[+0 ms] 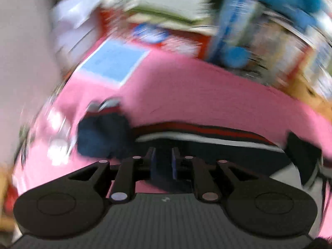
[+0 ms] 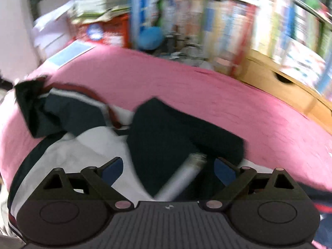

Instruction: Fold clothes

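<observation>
A navy shirt with red and white stripes (image 2: pixel 78 112) lies rumpled on a pink cloth (image 2: pixel 166 83). In the left wrist view the same shirt (image 1: pixel 207 137) stretches across just ahead of my left gripper (image 1: pixel 164 161), whose jaws stand close together on dark navy fabric of the shirt. A bunched navy sleeve (image 1: pixel 101 134) sits to its left. My right gripper (image 2: pixel 168 170) is open above the shirt's dark part (image 2: pixel 166 134), with a grey ribbed cuff (image 2: pixel 182 178) between its jaws. Both views are motion-blurred.
Stacked books and papers (image 2: pixel 97 6) and a red box (image 2: pixel 108 33) stand at the back. A bookshelf over a wooden drawer unit (image 2: pixel 280 78) is at the right. A blue card (image 1: pixel 114 62) lies on the pink cloth at the far left.
</observation>
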Action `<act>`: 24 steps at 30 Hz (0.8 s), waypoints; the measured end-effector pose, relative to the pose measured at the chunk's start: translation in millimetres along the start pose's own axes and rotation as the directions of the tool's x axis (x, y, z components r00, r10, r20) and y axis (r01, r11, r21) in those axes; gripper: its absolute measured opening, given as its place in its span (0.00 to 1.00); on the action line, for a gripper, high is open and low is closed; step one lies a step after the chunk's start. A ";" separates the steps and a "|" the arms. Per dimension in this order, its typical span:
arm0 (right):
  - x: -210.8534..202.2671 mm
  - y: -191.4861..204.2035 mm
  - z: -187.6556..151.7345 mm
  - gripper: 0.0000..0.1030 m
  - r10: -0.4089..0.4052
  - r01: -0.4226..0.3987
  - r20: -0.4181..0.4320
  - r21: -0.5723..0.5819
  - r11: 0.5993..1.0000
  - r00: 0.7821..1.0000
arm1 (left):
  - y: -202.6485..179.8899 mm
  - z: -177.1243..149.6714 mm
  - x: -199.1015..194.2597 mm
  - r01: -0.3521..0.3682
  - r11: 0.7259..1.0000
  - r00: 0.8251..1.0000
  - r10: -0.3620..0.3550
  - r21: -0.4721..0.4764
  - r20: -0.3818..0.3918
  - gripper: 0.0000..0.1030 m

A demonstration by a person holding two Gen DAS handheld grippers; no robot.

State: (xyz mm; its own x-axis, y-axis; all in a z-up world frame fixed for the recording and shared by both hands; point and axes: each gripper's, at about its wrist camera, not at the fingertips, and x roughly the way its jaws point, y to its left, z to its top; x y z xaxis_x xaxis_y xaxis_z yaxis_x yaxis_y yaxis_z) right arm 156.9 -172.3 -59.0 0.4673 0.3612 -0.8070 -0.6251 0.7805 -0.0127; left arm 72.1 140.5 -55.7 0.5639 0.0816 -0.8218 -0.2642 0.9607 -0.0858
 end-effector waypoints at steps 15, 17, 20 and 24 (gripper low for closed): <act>70.3 -47.3 14.5 0.33 0.025 -0.127 -0.277 -0.357 0.926 0.960 | -194.5 22.2 91.1 0.289 0.736 0.956 -0.252 0.612 -0.148 0.45; 72.8 -47.8 21.5 0.32 -0.021 -0.048 -0.201 -0.335 0.941 0.979 | -207.2 11.2 111.9 0.155 0.689 0.988 -0.112 0.708 -0.108 0.46; 72.7 -70.7 21.9 0.42 -0.091 0.055 -0.159 -0.220 0.974 0.983 | -197.2 -0.1 143.9 0.009 0.633 0.992 0.090 0.774 -0.085 0.48; 57.1 -88.1 8.7 0.59 0.034 -0.076 -0.160 -0.260 0.963 0.987 | -175.9 14.8 138.8 0.168 0.693 0.975 -0.011 0.701 -0.223 0.45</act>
State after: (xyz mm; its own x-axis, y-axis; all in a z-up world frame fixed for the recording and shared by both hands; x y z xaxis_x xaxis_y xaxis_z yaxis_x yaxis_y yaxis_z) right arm 244.1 -216.0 -98.8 0.3396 0.3011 -0.8911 -0.7997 0.5911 -0.1050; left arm 208.4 -13.2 -146.3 0.3775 0.0101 -0.9259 0.4599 0.8659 0.1970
